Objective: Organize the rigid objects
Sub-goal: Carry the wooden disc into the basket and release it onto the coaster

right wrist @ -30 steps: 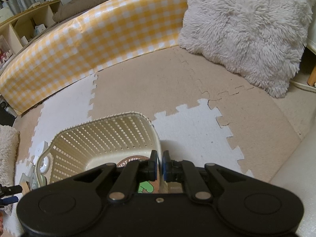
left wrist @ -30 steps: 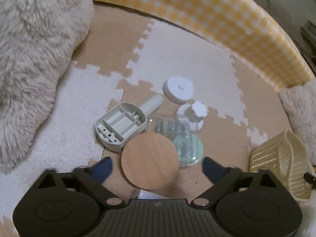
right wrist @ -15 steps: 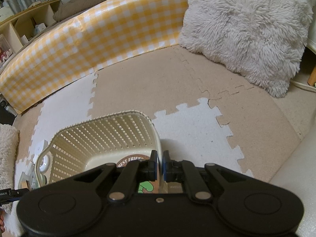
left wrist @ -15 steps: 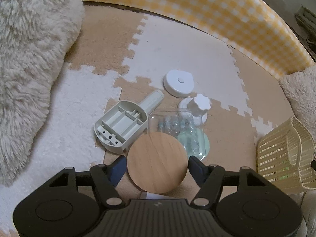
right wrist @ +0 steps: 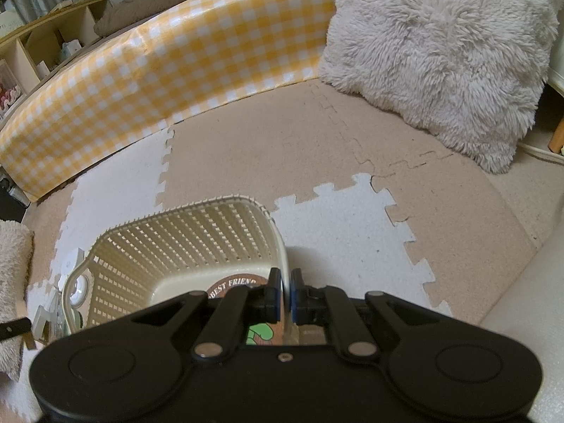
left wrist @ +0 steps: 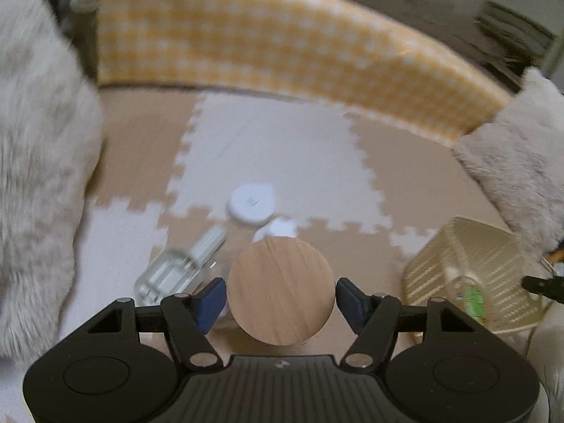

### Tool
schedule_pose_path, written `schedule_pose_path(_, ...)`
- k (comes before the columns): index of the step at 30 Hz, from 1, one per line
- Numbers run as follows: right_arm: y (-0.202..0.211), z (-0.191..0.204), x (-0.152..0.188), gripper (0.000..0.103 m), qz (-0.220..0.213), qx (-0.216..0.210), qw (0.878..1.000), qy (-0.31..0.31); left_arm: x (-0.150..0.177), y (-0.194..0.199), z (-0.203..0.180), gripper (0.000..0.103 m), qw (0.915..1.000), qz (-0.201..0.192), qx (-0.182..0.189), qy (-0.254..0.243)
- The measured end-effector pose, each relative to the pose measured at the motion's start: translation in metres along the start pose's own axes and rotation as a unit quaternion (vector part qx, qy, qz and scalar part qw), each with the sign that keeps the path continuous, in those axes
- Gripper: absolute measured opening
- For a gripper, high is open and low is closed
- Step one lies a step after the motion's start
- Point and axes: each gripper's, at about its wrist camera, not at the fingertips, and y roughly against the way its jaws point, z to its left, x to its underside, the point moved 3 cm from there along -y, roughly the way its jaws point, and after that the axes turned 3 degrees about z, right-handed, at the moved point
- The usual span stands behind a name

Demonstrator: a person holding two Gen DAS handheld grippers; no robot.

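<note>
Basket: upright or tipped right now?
Tipped. The basket shows its open mouth and inside floor to the right wrist view, with the right tongs clamped on its rim.

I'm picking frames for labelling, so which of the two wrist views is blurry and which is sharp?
Left wrist view: motion-smeared floor, the white disc and basket soft, only the wooden lid and left gripper crisp. Right wrist view: sharp throughout, fisheye bending the checked barrier.

Open foam mat (right wrist: 352,148) ahead; fluffy cushion (right wrist: 440,53) and checked barrier (right wrist: 169,70) hem it in.
</note>
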Motion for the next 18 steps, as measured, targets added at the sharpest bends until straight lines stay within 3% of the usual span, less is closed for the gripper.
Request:
schedule_pose_path(10,0.001,0.0,0.0,0.005,0.002,0.0,1.0,-0.001,0.003,0.028,-0.084,0.069,0.992,-0.039,0.06,-0.104)
schedule_pose_path(18,0.0,-0.001,0.0,0.005,0.006,-0.002,1.0,0.001,0.013,0.012,-0.16,0.069,0.9793,-0.041,0.097,-0.172)
